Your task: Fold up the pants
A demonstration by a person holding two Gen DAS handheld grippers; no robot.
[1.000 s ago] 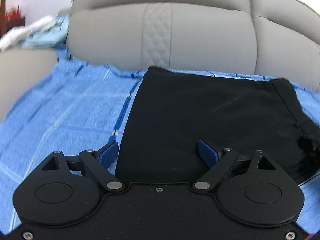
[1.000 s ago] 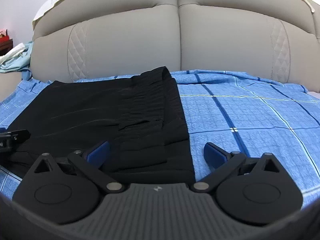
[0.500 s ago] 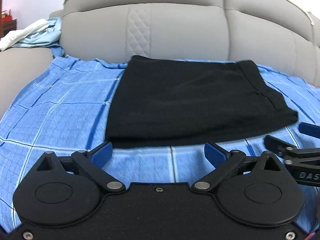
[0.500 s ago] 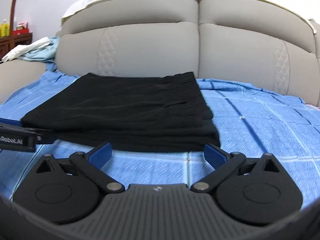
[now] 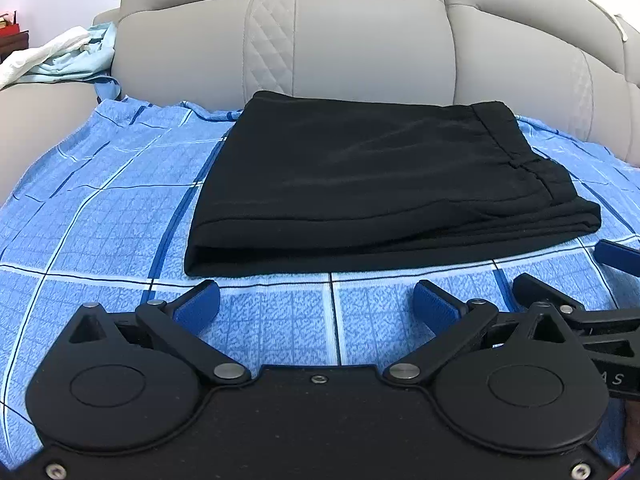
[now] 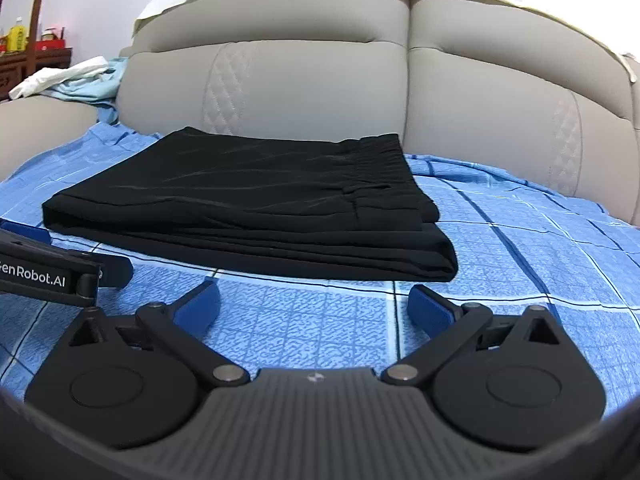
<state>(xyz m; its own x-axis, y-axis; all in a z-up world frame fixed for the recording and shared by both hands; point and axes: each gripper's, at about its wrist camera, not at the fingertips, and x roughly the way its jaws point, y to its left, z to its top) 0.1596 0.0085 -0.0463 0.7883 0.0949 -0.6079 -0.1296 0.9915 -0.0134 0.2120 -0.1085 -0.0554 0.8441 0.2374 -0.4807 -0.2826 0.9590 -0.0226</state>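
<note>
Since the folded pants (image 5: 372,184) lie just ahead of both grippers—left gripper (image 5: 316,306) jaws just opened wide, right gripper (image 6: 314,304) spread too, both empty—your hands sit equally near its long front edge.

A home bedroom: padded grey headboard (image 6: 360,80), blue checked bedsheet (image 6: 520,248), wooden side cabinet (image 6: 36,62).
</note>
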